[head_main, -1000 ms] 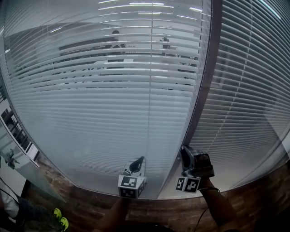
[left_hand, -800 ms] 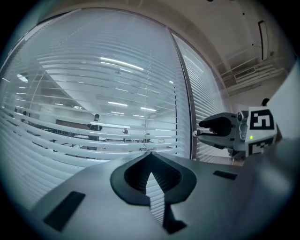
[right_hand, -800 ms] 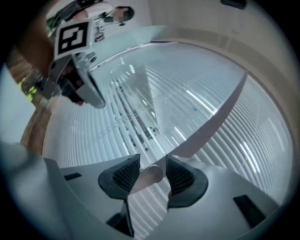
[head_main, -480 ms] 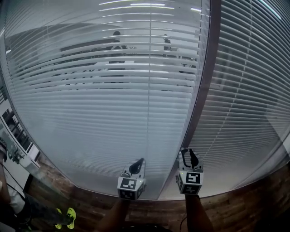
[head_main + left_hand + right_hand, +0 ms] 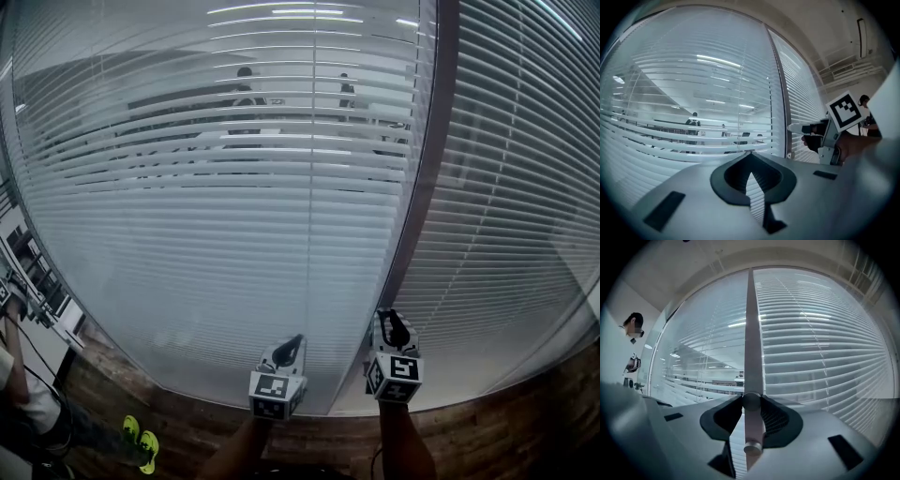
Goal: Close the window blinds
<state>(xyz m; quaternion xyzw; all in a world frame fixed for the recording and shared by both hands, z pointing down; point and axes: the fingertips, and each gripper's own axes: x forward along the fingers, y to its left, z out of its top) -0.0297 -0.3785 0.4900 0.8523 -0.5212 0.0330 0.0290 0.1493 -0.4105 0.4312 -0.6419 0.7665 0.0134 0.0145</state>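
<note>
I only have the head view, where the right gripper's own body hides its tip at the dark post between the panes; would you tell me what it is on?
Observer: The right gripper is shut on a round knob on the frame post; its jaws have just been closing on it.
Operator: Thank you. Is there another control on that post?
Observer: Yes, a second knob sticks out lower down, below the jaws.
Operator: Is the left gripper holding anything?
Observer: No, the left gripper is shut and empty; only blind slats show beyond it.
</note>
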